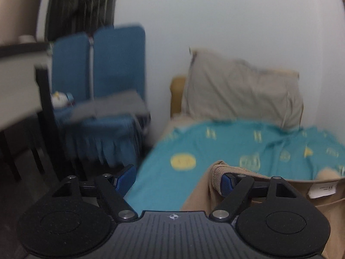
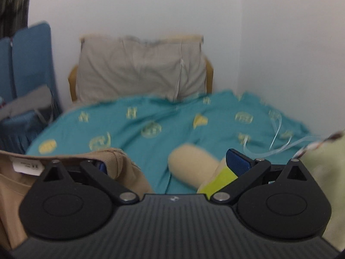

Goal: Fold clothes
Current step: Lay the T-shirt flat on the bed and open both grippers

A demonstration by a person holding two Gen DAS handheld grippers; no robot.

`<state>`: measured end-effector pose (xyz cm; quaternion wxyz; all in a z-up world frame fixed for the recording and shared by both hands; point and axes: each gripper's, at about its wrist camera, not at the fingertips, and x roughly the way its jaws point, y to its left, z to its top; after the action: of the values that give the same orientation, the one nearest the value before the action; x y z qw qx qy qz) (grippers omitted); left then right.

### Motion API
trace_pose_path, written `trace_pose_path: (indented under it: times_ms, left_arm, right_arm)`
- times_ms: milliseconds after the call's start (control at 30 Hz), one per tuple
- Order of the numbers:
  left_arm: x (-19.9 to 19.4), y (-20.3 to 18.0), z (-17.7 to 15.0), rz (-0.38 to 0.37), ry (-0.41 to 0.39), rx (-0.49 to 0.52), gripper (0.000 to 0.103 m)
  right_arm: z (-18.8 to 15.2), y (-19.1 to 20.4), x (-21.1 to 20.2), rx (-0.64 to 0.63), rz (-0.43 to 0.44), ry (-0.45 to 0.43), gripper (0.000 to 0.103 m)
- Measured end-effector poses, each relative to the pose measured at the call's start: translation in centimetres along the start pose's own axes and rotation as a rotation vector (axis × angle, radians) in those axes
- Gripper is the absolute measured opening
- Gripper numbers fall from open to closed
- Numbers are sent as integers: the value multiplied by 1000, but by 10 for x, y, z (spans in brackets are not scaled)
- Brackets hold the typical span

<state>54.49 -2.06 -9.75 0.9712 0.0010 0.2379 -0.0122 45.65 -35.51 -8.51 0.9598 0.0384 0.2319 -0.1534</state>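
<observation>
**Tan garment hangs off spread grippers over the bed**

Hanging between the two grippers, a tan garment (image 1: 248, 196) with a ribbed neckline sits low in both wrist views, over a teal bedspread (image 1: 194, 142) printed with yellow motifs. Left gripper (image 1: 179, 178): jaws spread wide, nothing pinched between the pads. The ribbed collar edge drapes over its right blue fingertip (image 1: 226, 183); the left one is bare. A white label (image 1: 322, 188) shows inside the neck.

Right gripper (image 2: 172, 161): jaws also spread wide, no pinch. The collar's other end wraps its left fingertip (image 2: 101, 166); the right fingertip is bare, just beside a yellow-green fabric piece (image 2: 217, 179).

Rest of scene, blurred: a grey-beige pillow (image 2: 138, 69) stands against the wooden headboard (image 2: 72, 79) at the white wall. A cream roll-shaped item (image 2: 189, 164) lies on the bedspread, pale blue ribbon (image 2: 278, 129) further right, and a pale green cloth (image 2: 325, 172) at the right edge. Left of the bed are blue chairs (image 1: 97, 64) with a grey cloth (image 1: 110, 105) on one seat.
</observation>
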Motion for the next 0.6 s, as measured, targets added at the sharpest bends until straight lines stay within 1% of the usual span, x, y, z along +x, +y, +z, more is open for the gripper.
trace_pose_path:
  times_ms: [33, 100, 133, 200, 233, 267, 300, 333, 367, 400, 467, 533, 600]
  left_arm:
    - [17, 0, -10, -8, 36, 7, 80]
    - [45, -4, -23, -4, 106, 52, 80]
    - [57, -6, -28, -1, 147, 79, 84]
    - [76, -16, -32, 10, 259, 162, 83]
    - [83, -20, -33, 8, 304, 195, 84]
    - [81, -20, -31, -21, 324, 201, 86]
    - [77, -19, -26, -66, 344, 193, 89]
    - [70, -18, -21, -100, 357, 188, 93]
    - [60, -18, -17, -109, 352, 191, 93]
    - [50, -17, -13, -118, 347, 194, 94]
    - [28, -17, -6, -133, 331, 200, 96]
    - [-13, -19, -1, -141, 275, 189, 100]
    - [-52, -14, 0, -158, 234, 152, 101]
  right_arm:
    - [-14, 1, 19, -3, 1, 39, 103]
    - [-31, 5, 48, -18, 50, 129, 103]
    - [-39, 7, 62, -26, 75, 175, 103]
    - [-48, 18, 79, -90, 166, 275, 103]
    - [-49, 25, 80, -131, 199, 294, 103]
    - [-46, 31, 76, -168, 234, 294, 103]
    - [-42, 37, 70, -195, 284, 289, 103]
    - [-38, 40, 62, -203, 326, 281, 103]
    - [-32, 43, 53, -198, 362, 276, 103]
    - [-24, 47, 45, -190, 379, 273, 103]
    - [-17, 48, 16, -166, 370, 237, 103]
    - [-13, 39, -21, -117, 377, 200, 103]
    - [-11, 28, -55, -47, 373, 175, 103]
